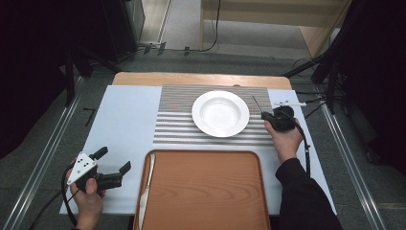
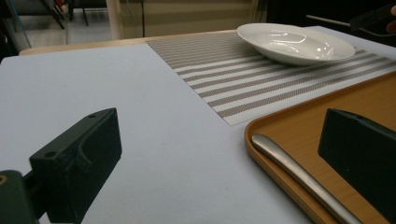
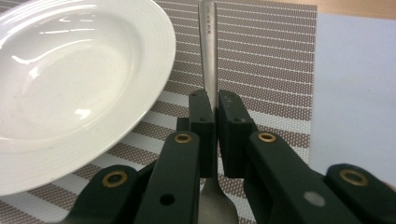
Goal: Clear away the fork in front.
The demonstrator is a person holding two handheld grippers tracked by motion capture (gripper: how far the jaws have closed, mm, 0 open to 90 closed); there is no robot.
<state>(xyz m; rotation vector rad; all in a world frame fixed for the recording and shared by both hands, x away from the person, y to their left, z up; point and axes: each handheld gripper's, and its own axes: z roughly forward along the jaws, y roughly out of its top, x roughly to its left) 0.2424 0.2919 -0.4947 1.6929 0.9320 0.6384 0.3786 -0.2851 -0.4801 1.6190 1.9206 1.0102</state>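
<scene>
Left gripper (image 1: 114, 163): jaws spread wide, held low and level in the left hand (image 1: 88, 196). Right gripper (image 1: 265, 115): jaws clamped together, gripped by the right hand (image 1: 286, 139), forearm extended forward.

The wooden table (image 1: 201, 78) is covered across most of its top by a white sheet (image 1: 125, 120), with bare wood exposed only along the far edge. On the sheet lie a grey-and-white striped placemat (image 1: 178, 115) at the far centre and a brown wooden tray (image 1: 206, 191) at the near centre, the tray's far edge just beside the placemat's near edge. A small white piece (image 1: 288, 103) lies on the sheet at the far right.
</scene>
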